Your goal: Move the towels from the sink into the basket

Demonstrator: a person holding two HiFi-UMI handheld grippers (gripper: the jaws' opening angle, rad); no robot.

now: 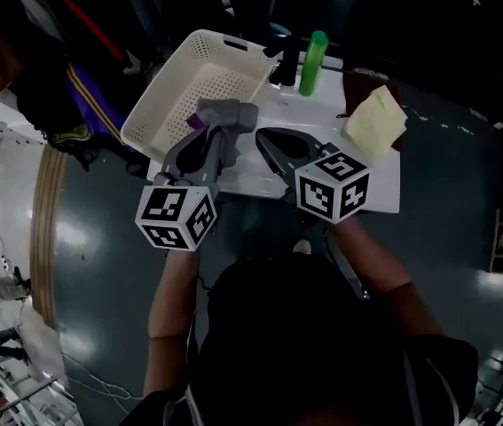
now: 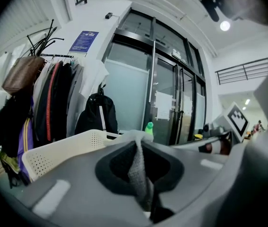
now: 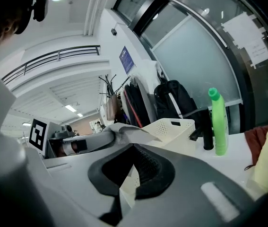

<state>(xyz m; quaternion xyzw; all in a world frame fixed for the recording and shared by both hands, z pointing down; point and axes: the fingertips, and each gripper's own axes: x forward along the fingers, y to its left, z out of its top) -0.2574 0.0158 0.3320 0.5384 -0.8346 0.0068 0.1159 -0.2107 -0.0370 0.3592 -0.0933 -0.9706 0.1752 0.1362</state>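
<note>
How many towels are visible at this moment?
2. A gray towel is pinched in the left gripper by the basket; a yellow towel lies on the counter's right end. Others may be hidden.

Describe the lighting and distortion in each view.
Head view: dim and underexposed, only the basket bright, glare patches on the floor. Left gripper view: fisheye, black corners, ceiling lamp flaring, grey towel soft. Right gripper view: fisheye bends the door frames.

The head view is dim and underexposed, with pale glare patches on the dark floor (image 1: 100, 264). Both gripper views are bright under a round ceiling lamp (image 2: 225, 26), fisheye-bent with black corners and a soft, blurred foreground.
</note>
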